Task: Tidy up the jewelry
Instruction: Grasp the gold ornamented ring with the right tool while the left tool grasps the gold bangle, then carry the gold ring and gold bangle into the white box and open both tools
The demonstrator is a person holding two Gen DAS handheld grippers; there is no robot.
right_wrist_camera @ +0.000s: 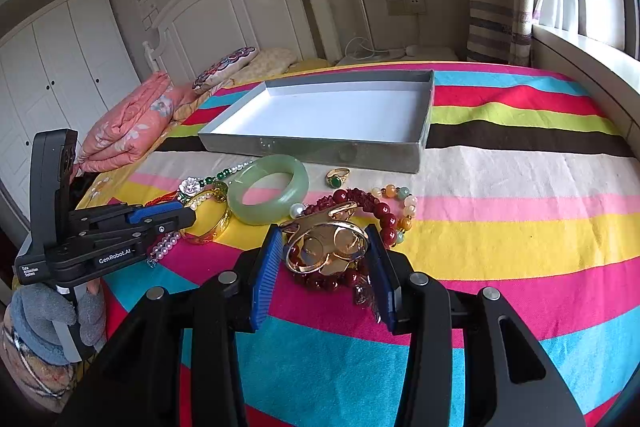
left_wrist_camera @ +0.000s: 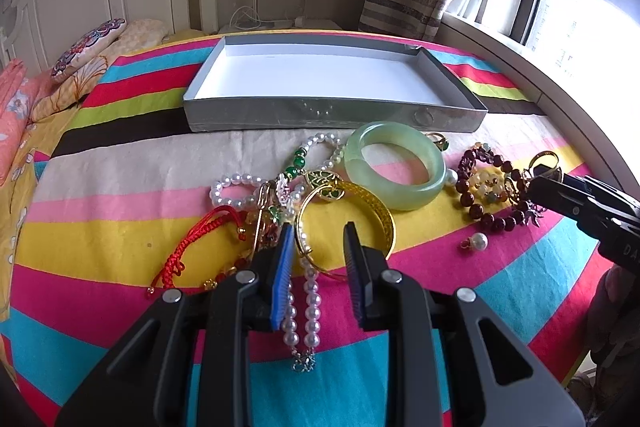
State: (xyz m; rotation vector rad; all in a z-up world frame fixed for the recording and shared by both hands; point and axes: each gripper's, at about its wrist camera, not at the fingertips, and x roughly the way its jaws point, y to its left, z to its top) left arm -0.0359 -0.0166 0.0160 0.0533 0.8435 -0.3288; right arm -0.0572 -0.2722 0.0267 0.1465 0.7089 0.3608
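Observation:
Jewelry lies in a heap on the striped bedspread in front of a shallow grey box point(left_wrist_camera: 332, 113) point(right_wrist_camera: 320, 147) with a white floor. My left gripper point(left_wrist_camera: 318, 227) point(right_wrist_camera: 190, 217) is open, low over a gold bangle point(left_wrist_camera: 380, 223) point(right_wrist_camera: 216, 223). The bangle's left rim and a pearl necklace point(left_wrist_camera: 310, 307) run between its fingers, and cloth shows beside the right pad. My right gripper point(right_wrist_camera: 322, 233) point(left_wrist_camera: 534, 183) is shut on a shiny gold ornament point(right_wrist_camera: 328, 247) above a dark red bead bracelet point(right_wrist_camera: 386, 219) point(left_wrist_camera: 480, 215). A pale green jade bangle point(left_wrist_camera: 400, 197) point(right_wrist_camera: 260, 215) lies between the two grippers.
A gold ring with a green stone point(right_wrist_camera: 338, 179) point(left_wrist_camera: 438, 143) sits near the box's front wall. A red cord bracelet point(left_wrist_camera: 180, 251) and a loose pearl charm point(left_wrist_camera: 478, 241) lie at the heap's edges. A folded pink quilt point(right_wrist_camera: 128, 131) and pillows point(left_wrist_camera: 88, 51) are at the left. A window sill runs along the right.

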